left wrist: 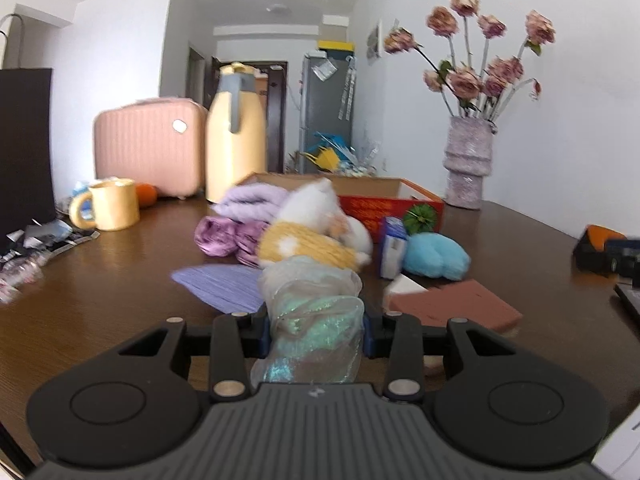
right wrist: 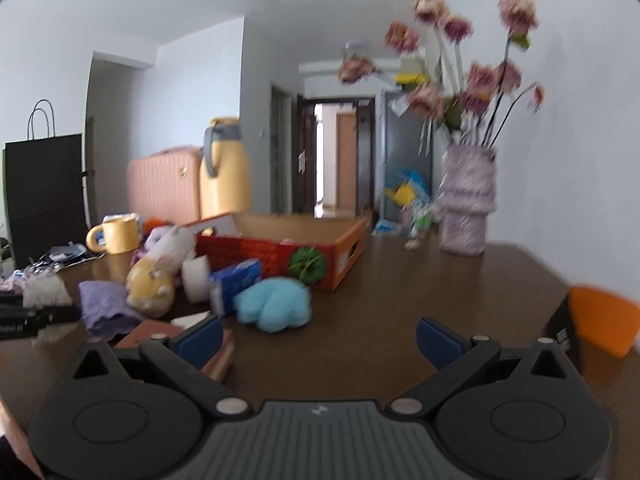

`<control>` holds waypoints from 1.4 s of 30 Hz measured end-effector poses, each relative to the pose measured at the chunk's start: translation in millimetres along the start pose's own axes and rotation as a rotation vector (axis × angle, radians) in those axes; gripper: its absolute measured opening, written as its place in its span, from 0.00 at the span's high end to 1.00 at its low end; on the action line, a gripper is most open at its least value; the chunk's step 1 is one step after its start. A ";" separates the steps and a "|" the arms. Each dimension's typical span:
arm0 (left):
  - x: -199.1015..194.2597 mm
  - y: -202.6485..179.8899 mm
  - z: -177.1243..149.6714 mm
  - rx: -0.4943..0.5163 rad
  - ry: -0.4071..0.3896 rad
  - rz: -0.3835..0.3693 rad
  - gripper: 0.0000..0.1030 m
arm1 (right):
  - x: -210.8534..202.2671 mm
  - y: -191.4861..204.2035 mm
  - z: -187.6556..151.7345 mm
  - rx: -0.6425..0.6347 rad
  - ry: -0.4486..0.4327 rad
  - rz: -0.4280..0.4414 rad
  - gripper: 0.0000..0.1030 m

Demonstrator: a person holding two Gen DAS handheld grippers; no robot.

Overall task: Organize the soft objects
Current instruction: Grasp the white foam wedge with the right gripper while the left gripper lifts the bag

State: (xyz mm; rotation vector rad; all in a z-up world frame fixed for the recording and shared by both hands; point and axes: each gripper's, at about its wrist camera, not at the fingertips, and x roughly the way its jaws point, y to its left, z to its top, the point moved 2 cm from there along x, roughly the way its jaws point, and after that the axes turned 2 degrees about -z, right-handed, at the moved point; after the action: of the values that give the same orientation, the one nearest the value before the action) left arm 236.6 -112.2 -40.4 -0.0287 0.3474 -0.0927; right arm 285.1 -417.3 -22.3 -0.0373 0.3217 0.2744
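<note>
My left gripper [left wrist: 316, 330] is shut on a shimmery green-white gauzy soft item [left wrist: 316, 312] and holds it above the brown table [left wrist: 100, 280]. Beyond it lie a yellow-and-white plush toy [left wrist: 316, 232], purple cloths [left wrist: 244, 216], a flat purple cloth [left wrist: 224, 284] and a blue plush [left wrist: 436, 256]. An open red cardboard box [left wrist: 384, 204] stands behind them. My right gripper [right wrist: 320, 336] is open and empty above the table, with the blue plush [right wrist: 276, 306] ahead to its left. The plush toy [right wrist: 156, 276], the purple cloth [right wrist: 104, 312] and the box [right wrist: 280, 248] also show there.
A yellow mug [left wrist: 112, 204], a yellow thermos [left wrist: 236, 136] and a pink suitcase [left wrist: 148, 148] stand at the back left. A vase of dried roses [left wrist: 468, 160] stands at the back right. A brown book [left wrist: 456, 304] and a small blue carton [left wrist: 394, 248] lie near the plush. A black-orange box [right wrist: 592, 324] sits at right.
</note>
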 end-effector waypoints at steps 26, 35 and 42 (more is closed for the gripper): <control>42.9 89.1 31.0 -0.062 0.028 0.001 0.62 | 174.9 122.1 27.3 -0.023 0.493 0.194 0.46; 40.7 97.1 32.8 -0.076 0.017 -0.014 0.61 | 155.2 133.3 40.1 -0.017 0.412 0.170 0.73; -3.0 97.1 43.8 -0.075 -0.037 -0.010 0.61 | 88.5 140.6 66.8 -0.027 0.251 0.155 0.72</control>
State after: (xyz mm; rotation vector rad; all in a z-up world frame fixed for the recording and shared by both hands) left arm 257.1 -14.7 -2.4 -0.1064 0.3136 -0.0888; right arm 348.0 -253.7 14.0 -0.0739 0.5713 0.4287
